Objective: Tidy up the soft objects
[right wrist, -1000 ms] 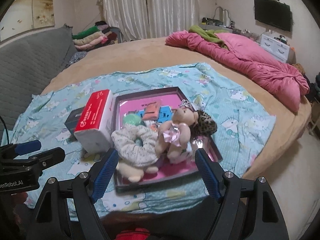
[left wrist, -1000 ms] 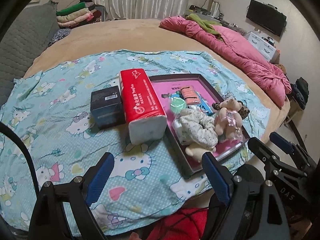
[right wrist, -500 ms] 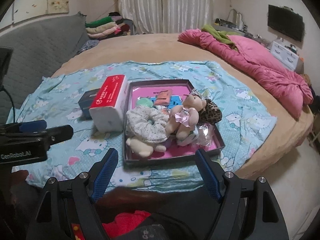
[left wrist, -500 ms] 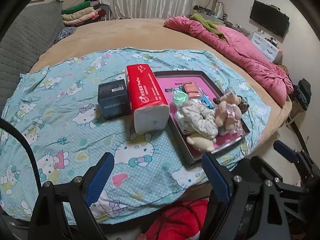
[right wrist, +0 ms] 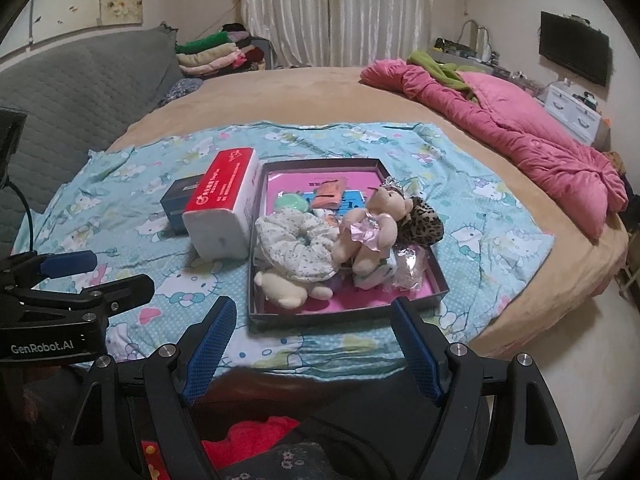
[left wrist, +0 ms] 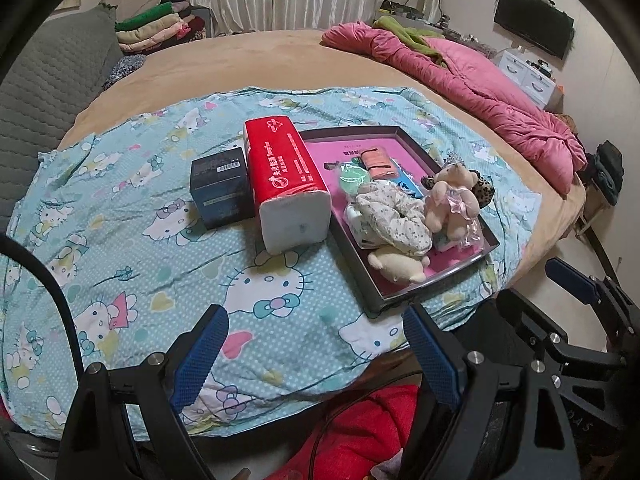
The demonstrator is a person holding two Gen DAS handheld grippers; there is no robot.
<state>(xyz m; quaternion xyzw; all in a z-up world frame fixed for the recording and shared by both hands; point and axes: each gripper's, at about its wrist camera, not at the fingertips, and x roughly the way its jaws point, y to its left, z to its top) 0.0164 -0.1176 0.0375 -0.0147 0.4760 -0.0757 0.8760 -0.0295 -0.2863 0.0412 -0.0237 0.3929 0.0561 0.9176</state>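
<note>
A shallow dark box (right wrist: 344,318) with a pink floor lies on the cartoon-cat sheet (right wrist: 120,216). In it are a pale floral scrunchie (right wrist: 298,246), a beige teddy bear (right wrist: 370,232) with a pink bow, a leopard-print scrunchie (right wrist: 426,220), a cream plush toy (right wrist: 282,286) and a green round piece (right wrist: 291,202). A red tissue pack (left wrist: 286,184) and a dark small box (left wrist: 220,186) stand left of the box. My left gripper (left wrist: 316,350) hangs open over the sheet's near edge. My right gripper (right wrist: 310,344) is open just short of the box's near wall. Both hold nothing.
A pink quilt (right wrist: 516,132) lies bunched on the tan bed at the right. Folded clothes (right wrist: 216,54) are stacked by the curtain. A grey quilted headboard (right wrist: 80,92) rises at the left. Red fabric (left wrist: 360,428) shows below the grippers.
Both grippers have drawn back from the bed, so the box and tissue pack look smaller and farther. Their jaws stayed open.
</note>
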